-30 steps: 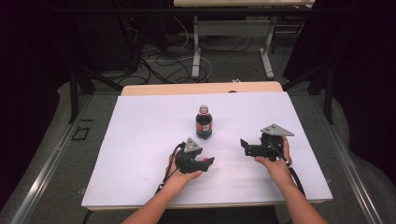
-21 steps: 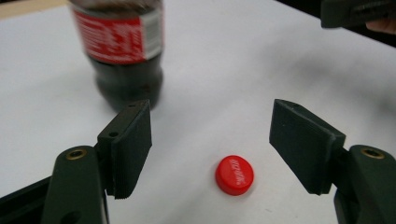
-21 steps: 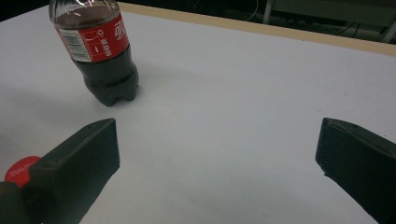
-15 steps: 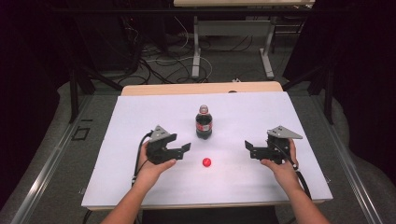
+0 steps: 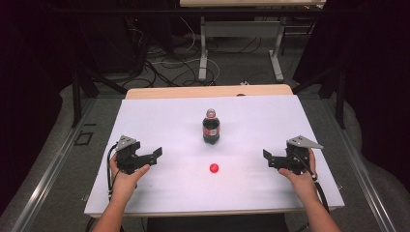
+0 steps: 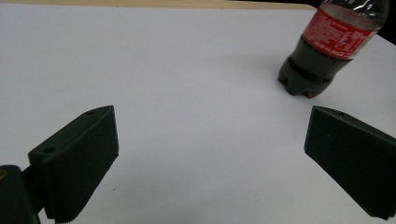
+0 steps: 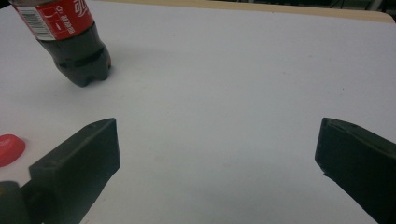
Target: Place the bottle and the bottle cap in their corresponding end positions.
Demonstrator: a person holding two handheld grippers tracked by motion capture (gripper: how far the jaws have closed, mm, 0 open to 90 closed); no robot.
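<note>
- Bottle [image 5: 211, 127]: it stood upright and uncapped near the middle of the table [image 5: 159, 121], its dark contents exposed at the neck. We judged this the chief hazard: a knock from either gripper on the way back in could tip it and spill drink across the white surface.
- Cap [image 5: 213, 167]: it lay loose on the table just in front of the bottle, between the two grippers and touching neither. Being small, round and flat, we judged that it could skid or roll off if a jaw came down on its edge instead of straddling it.
- Left gripper [image 5: 155, 153]: its jaws had just been opening and stood wide apart, with nothing between them but bare table. It hovered well to the left of the bottle and cap.
- Right gripper [image 5: 267, 157]: its jaws were also spread wide and gripped nothing. It sat well to the right of the cap; in the right gripper view the cap [image 7: 9, 148] appeared beside one jaw, outside the gap.
</note>
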